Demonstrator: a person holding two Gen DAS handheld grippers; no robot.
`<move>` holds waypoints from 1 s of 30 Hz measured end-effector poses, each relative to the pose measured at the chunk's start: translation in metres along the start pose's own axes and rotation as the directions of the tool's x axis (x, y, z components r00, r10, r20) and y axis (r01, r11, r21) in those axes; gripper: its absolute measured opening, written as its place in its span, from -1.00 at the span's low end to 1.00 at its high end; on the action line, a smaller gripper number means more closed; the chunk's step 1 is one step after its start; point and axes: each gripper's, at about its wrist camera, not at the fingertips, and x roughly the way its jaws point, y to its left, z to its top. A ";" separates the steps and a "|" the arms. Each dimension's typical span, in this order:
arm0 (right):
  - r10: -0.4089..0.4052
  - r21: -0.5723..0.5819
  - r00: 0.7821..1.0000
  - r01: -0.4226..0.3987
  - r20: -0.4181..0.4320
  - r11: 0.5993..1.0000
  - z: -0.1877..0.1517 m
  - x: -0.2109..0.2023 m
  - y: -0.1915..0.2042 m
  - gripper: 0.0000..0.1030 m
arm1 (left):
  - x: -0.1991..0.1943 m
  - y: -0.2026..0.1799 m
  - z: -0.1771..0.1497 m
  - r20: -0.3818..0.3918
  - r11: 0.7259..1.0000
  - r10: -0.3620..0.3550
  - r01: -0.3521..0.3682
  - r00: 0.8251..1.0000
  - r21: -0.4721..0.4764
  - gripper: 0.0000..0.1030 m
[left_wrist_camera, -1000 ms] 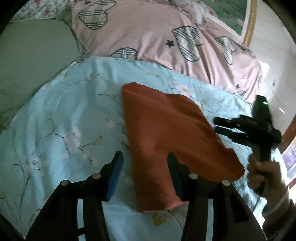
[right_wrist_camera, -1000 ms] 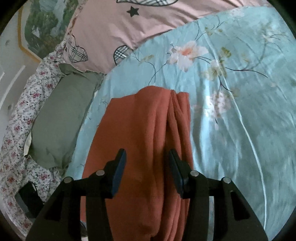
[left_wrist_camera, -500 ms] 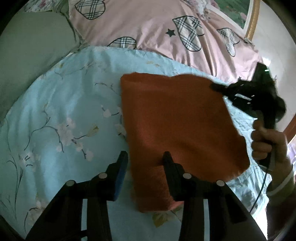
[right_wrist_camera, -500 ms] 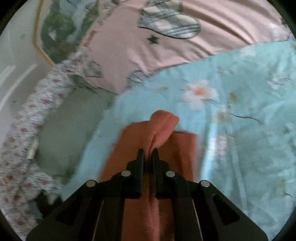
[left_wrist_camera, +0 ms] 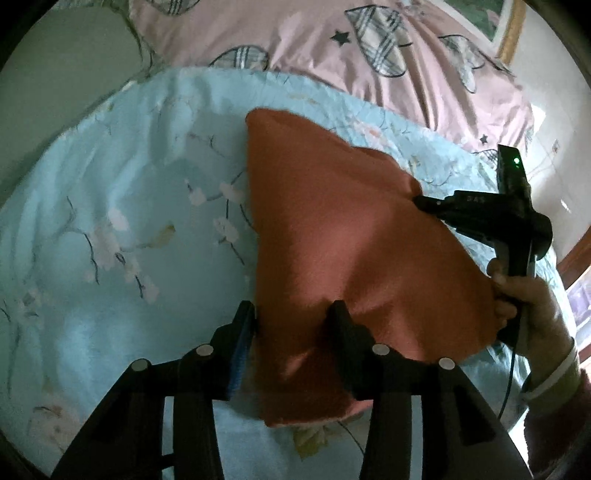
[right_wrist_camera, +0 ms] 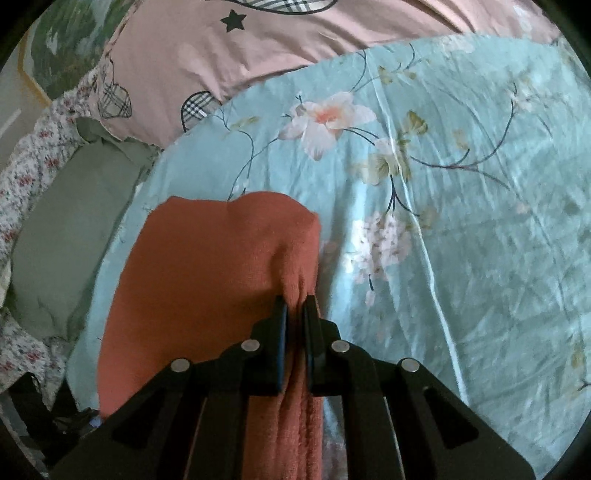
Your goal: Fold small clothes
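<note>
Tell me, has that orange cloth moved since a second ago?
Yes. The right gripper has pinched the orange cloth, lifting its edge off the blue flowered sheet; one second ago it lay flat.

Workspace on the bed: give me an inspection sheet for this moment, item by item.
Surface: light blue floral bedsheet, wrinkled.
Job's things: orange cloth lying on the sheet, one edge pulled up.
Clutter: nothing seen on the sheet.
Grippers: right tongs shut on a pinched fold of the orange cloth; left tongs opening, straddling the cloth's near corner.
Cables: thin black cable hanging below the right hand.
Surroundings: pink heart-print pillow, green pillow, framed picture.
</note>
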 end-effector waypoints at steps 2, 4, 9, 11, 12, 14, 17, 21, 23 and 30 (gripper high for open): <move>-0.024 -0.011 1.000 0.024 -0.006 1.000 0.000 0.000 0.001 -0.77 | 0.006 0.000 0.001 -0.010 0.999 -0.019 0.018 1.000 -0.030 -0.11; -0.034 0.017 0.999 0.034 -0.010 0.999 -0.001 -0.007 -0.001 -0.51 | 0.008 -0.005 0.002 -0.011 1.000 -0.001 0.001 1.000 -0.022 -0.09; 0.064 0.056 0.995 -0.069 0.082 0.996 -0.024 -0.064 0.008 -0.50 | 0.001 -0.004 -0.003 -0.023 1.000 -0.007 0.006 1.000 -0.023 -0.07; 0.104 0.038 0.989 -0.108 0.106 0.993 -0.041 -0.085 0.018 -0.47 | -0.009 0.000 -0.008 -0.016 1.000 -0.015 0.015 1.000 -0.022 -0.07; 0.125 0.031 0.986 -0.129 0.108 0.991 -0.051 -0.092 0.023 -0.45 | -0.014 0.001 -0.010 -0.010 1.000 -0.013 0.013 1.000 -0.015 -0.07; 0.171 0.024 0.981 -0.174 0.097 0.984 -0.072 -0.101 0.030 -0.43 | -0.025 0.004 -0.016 0.008 1.000 -0.015 0.015 1.000 -0.009 -0.07; 0.198 0.008 0.979 -0.199 0.056 0.980 -0.096 -0.101 0.036 -0.42 | -0.035 0.009 -0.021 0.019 1.000 -0.020 0.020 1.000 -0.021 -0.08; 0.212 0.001 0.977 -0.212 0.017 0.977 -0.119 -0.098 0.038 -0.42 | -0.052 0.006 -0.031 0.045 0.999 -0.052 0.051 0.998 0.018 -0.11; 0.193 -0.003 0.981 -0.193 0.010 0.981 -0.130 -0.098 0.037 -0.42 | -0.058 0.000 -0.040 0.039 0.996 -0.076 0.074 0.996 0.051 -0.10; 0.014 0.003 0.990 -0.014 0.144 1.000 -0.139 -0.128 0.019 -0.22 | -0.042 -0.010 -0.062 0.014 0.993 0.034 -0.036 0.999 0.111 -0.07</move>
